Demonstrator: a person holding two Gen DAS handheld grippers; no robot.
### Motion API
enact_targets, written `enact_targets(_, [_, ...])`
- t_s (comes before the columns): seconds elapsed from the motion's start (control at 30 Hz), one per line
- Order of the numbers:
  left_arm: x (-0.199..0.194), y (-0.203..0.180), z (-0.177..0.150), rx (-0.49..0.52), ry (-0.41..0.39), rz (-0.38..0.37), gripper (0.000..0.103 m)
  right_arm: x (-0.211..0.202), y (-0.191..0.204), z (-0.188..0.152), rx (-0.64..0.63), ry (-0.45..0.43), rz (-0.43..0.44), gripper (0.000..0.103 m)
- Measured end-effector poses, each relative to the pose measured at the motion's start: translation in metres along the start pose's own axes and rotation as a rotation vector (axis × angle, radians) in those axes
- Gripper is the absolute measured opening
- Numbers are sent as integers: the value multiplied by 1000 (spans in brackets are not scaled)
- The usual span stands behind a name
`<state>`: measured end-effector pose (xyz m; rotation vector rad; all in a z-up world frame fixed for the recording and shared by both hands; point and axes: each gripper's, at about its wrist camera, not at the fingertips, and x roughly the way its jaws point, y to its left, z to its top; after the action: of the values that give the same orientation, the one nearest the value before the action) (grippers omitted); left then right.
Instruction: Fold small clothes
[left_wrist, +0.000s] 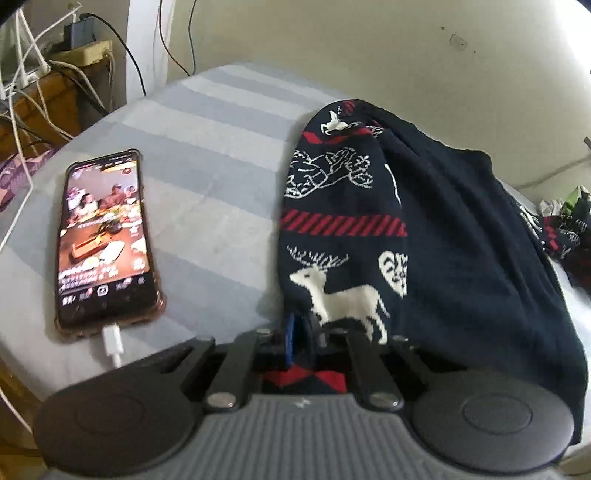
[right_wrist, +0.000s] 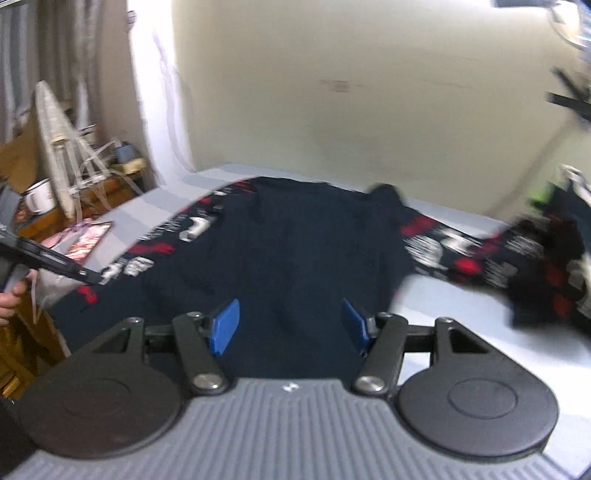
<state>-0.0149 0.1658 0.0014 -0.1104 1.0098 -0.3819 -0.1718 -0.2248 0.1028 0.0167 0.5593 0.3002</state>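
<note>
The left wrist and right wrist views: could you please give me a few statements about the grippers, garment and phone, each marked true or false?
1. The left gripper is shut on the navy sweater. True.
2. The right gripper is shut on the sweater. False: its blue pads stand apart above the fabric.
3. The phone has a dark screen. False: the screen is lit.
4. A white cable is plugged into the phone. True.
5. The phone lies on the sweater. False: it lies beside it on the striped sheet.

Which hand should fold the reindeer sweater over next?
Probably the left. The left gripper is already shut on the sweater edge, so it can carry it over. The right gripper is open above the cloth, holding nothing.
</note>
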Motion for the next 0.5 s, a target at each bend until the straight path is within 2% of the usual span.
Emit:
enact_targets(0.07, [-7, 9, 14, -19, -28, 31, 6, 30, 8, 9, -22, -3, 55, 64])
enact_targets(0.2, [-49, 37, 74, -86, -225, 189, 6, 89, 9, 27, 25, 48, 141, 64])
enact_targets(0.27, [-67, 48, 114, -107, -322, 308, 5, 119, 2, 28, 89, 101, 194, 64])
enact_targets(0.33, [-82, 57, 156, -156, -395, 379, 5, 150, -5, 20, 179, 191, 280, 64])
enact_targets(0.4, [-94, 56, 193, -206, -445, 377, 5, 150, -10, 9, 190, 118, 330, 65])
enact_targets(0.5, [-105, 24, 235, -204, -503, 305, 5, 140, -20, 3, 245, 103, 363, 65])
